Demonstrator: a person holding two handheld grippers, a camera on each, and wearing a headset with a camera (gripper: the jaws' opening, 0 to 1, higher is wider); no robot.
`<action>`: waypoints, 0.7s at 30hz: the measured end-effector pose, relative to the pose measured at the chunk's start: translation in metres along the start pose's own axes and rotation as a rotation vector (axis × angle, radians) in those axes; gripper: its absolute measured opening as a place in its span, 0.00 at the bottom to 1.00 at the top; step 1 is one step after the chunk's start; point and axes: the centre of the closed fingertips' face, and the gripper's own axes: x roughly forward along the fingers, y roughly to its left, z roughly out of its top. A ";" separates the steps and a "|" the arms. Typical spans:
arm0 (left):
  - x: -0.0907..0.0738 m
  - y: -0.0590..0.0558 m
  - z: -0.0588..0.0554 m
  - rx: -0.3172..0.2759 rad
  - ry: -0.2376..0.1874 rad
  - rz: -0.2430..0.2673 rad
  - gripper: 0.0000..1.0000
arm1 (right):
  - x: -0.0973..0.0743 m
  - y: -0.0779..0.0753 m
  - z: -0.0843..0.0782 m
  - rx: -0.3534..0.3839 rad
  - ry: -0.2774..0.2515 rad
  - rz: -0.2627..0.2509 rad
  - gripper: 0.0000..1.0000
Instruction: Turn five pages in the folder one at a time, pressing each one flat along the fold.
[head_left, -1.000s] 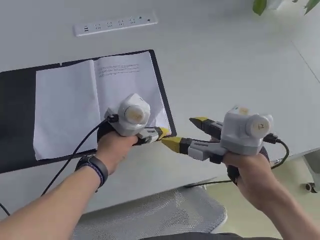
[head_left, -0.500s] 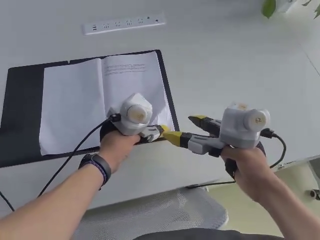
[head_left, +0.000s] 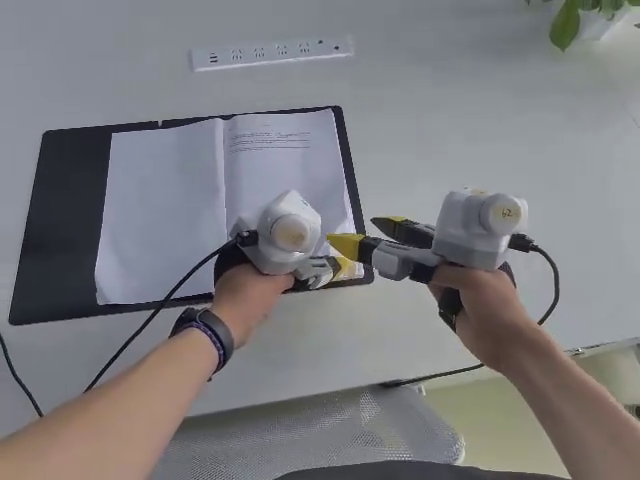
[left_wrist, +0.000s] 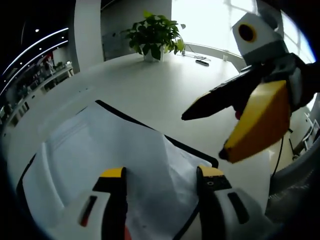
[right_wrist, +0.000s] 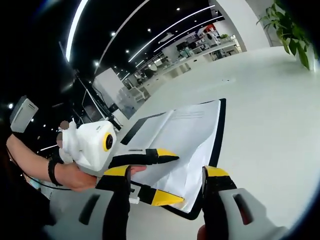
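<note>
White table: black folder lies open, white pages flat. I note left gripper parted at the right page's lower corner; right gripper parted, empty, beside it.

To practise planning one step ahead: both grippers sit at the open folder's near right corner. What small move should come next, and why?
Probably close the left gripper on the right page's near corner: its jaws stand open at that corner, the page lies flat, and the right gripper is open alongside.
</note>
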 end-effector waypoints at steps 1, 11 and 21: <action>0.000 0.000 0.000 -0.004 -0.001 0.001 0.56 | 0.002 -0.001 -0.001 0.004 0.004 0.002 0.56; 0.000 0.000 0.001 -0.025 -0.015 0.016 0.57 | 0.023 -0.014 -0.010 0.075 0.023 0.027 0.44; 0.000 -0.001 0.002 -0.039 -0.013 0.020 0.57 | 0.032 -0.017 -0.009 0.131 0.006 0.058 0.21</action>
